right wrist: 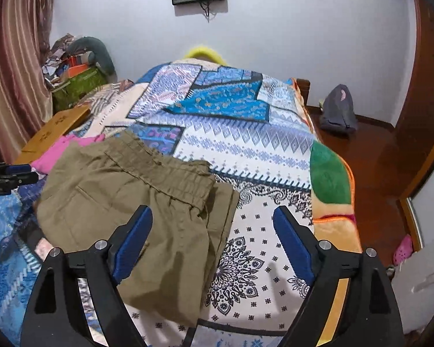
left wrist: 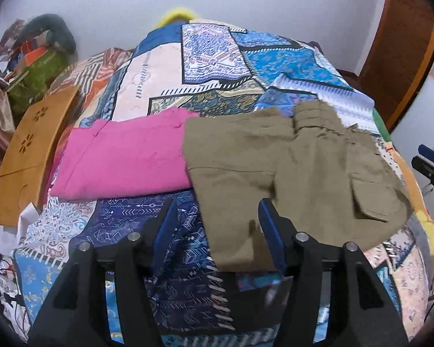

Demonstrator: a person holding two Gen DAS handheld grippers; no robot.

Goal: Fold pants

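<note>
Left wrist — folded khaki pants [left wrist: 289,167]

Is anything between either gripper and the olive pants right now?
Nothing visible. The olive pants lie folded on the patterned bedspread, right in front of both open grippers, left gripper and right gripper. The pink garment lies beside them, meeting their left edge, not in the way.
</note>
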